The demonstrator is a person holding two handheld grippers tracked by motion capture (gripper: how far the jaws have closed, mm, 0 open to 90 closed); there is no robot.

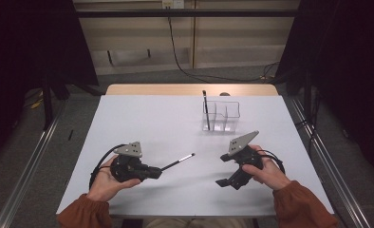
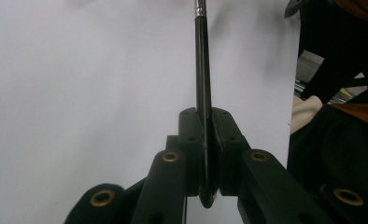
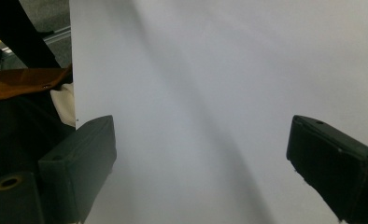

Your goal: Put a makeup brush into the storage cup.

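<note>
My left gripper (image 1: 157,171) sits low at the front left of the white table (image 1: 147,118), shut on a slim black pen (image 1: 178,162) with a silver tip that sticks out toward the middle. In the left gripper view the pen (image 2: 201,70) runs straight up from between the closed jaws (image 2: 205,140). At the front right, my right gripper (image 1: 225,183) is open and points down-left at bare table; its jaws stand wide apart with nothing between them (image 3: 201,158). A clear divided holder (image 1: 221,116) stands farther back, with another black pen (image 1: 206,109) upright in its left section.
The table's front edge (image 1: 194,214) runs just under both hands. Orange sleeves (image 1: 301,206) come in from the bottom. A wooden strip (image 1: 190,89) borders the far edge, with a cable (image 1: 185,66) on the floor beyond. Metal rails (image 1: 28,166) flank the table.
</note>
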